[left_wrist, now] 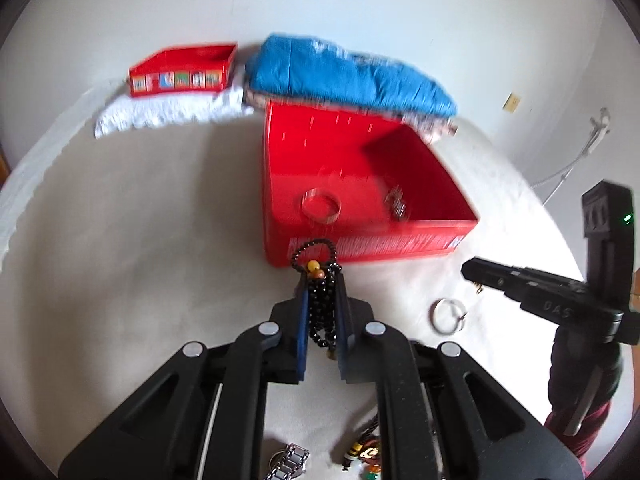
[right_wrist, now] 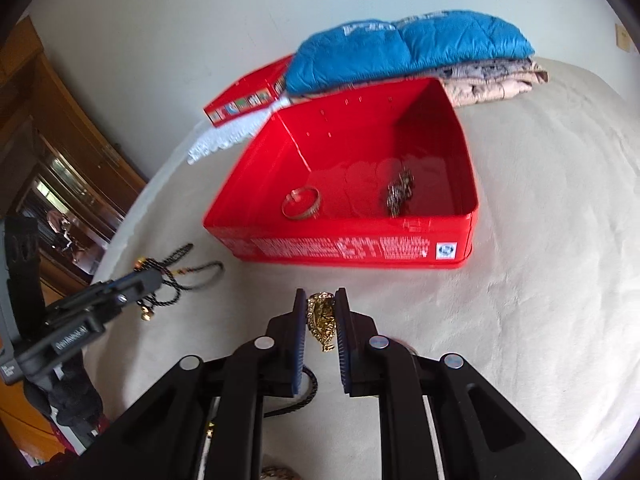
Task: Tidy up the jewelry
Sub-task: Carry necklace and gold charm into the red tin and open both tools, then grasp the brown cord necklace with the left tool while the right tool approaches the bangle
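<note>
My left gripper (left_wrist: pixel 322 284) is shut on a black bead bracelet (left_wrist: pixel 320 300) with orange beads, held just in front of the open red tin (left_wrist: pixel 360 248). In the tin lie a bangle (left_wrist: pixel 321 205) and a bunch of metal jewelry (left_wrist: pixel 396 202). My right gripper (right_wrist: pixel 321 300) is shut on a gold chain (right_wrist: pixel 322 320), held above the beige surface before the red tin (right_wrist: pixel 340 248). The bangle (right_wrist: pixel 301 202) and metal bunch (right_wrist: pixel 400 194) show inside. The right gripper also shows in the left wrist view (left_wrist: pixel 472 270), and the left gripper in the right wrist view (right_wrist: pixel 152 278).
A silver ring (left_wrist: pixel 448 315) lies on the beige cloth, with a watch (left_wrist: pixel 288 462) and a beaded piece (left_wrist: pixel 364 450) near the bottom. Black cords (right_wrist: pixel 180 276) lie at left. A blue quilt (right_wrist: pixel 408 46) and the red lid (left_wrist: pixel 184 70) are behind the tin.
</note>
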Motion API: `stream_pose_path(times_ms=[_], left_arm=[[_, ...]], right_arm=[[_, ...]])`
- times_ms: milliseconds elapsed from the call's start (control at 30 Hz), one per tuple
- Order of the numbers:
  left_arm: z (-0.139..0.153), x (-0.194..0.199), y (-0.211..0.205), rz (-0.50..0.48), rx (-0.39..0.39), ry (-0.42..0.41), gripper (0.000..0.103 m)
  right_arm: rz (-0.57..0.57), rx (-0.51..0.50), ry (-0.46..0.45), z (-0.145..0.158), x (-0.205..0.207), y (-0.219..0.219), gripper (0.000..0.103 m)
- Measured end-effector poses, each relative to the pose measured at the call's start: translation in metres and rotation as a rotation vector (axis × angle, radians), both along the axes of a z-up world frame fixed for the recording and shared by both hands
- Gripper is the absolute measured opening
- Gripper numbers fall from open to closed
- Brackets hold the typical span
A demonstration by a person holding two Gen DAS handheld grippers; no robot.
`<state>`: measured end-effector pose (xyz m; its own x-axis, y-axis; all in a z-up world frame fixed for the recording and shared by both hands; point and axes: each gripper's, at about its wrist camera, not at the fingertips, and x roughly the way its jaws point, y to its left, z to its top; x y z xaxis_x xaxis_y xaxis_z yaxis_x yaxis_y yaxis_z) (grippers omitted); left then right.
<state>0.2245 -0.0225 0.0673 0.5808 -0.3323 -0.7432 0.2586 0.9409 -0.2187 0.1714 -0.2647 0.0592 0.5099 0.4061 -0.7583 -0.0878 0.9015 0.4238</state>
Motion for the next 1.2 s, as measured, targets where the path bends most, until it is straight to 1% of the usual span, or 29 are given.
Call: stream_pose_path(times_ms=[33, 200, 300, 400, 500, 600, 667, 700, 767, 833, 933, 1000, 1033, 1100, 1200], left_arm=[[0.01, 0.0, -0.001, -0.001, 0.004, -0.022, 0.009], [0.04, 0.014, -0.011, -0.006, 0.003, -0.074, 0.009], [0.049, 0.034, -0.022, -0.014, -0.022, -0.072, 0.009], [0.049, 0.052, -0.034, -0.018, -0.038, -0.073, 0.009], [0.041, 0.078, -0.048, -0.012, -0.052, -0.06, 0.009], [0.023, 0.109, -0.059, 0.014, -0.041, -0.035, 0.009], [0.005, 0.127, -0.065, 0.03, -0.017, -0.002, 0.009], [-0.007, 0.136, -0.068, 0.031, -0.012, 0.027, 0.009], [-0.023, 0.147, -0.07, 0.026, -0.002, 0.069, 0.009], [-0.037, 0.156, -0.072, 0.023, 0.014, 0.101, 0.009], [-0.046, 0.162, -0.072, 0.026, 0.036, 0.117, 0.01], [-0.05, 0.164, -0.072, 0.022, 0.042, 0.13, 0.01], [-0.053, 0.165, -0.071, 0.021, 0.039, 0.145, 0.013], [-0.056, 0.166, -0.069, 0.022, 0.032, 0.165, 0.013], [-0.053, 0.164, -0.069, 0.024, 0.032, 0.159, 0.018]], right_arm=[[-0.002, -0.003, -0.005, 0.004, 0.002, -0.001, 0.014], [-0.009, -0.008, -0.032, 0.024, 0.02, -0.006, 0.014], [-0.012, 0.008, -0.021, 0.027, 0.036, -0.009, 0.014], [-0.024, 0.006, -0.013, 0.026, 0.055, -0.01, 0.014], [-0.051, 0.006, -0.002, 0.021, 0.078, -0.012, 0.014], [-0.082, -0.029, 0.021, 0.007, 0.103, -0.013, 0.014], [-0.095, -0.041, 0.057, -0.01, 0.121, -0.013, 0.014], [-0.097, -0.045, 0.068, -0.016, 0.127, -0.014, 0.014], [-0.093, -0.063, 0.092, -0.031, 0.138, -0.012, 0.014], [-0.083, -0.085, 0.113, -0.042, 0.145, -0.009, 0.014], [-0.074, -0.118, 0.114, -0.048, 0.149, -0.006, 0.014], [-0.075, -0.131, 0.112, -0.049, 0.149, -0.005, 0.017], [-0.078, -0.13, 0.109, -0.049, 0.149, -0.006, 0.017], [-0.08, -0.129, 0.107, -0.048, 0.148, -0.007, 0.017], [-0.083, -0.122, 0.104, -0.044, 0.145, -0.009, 0.017]])
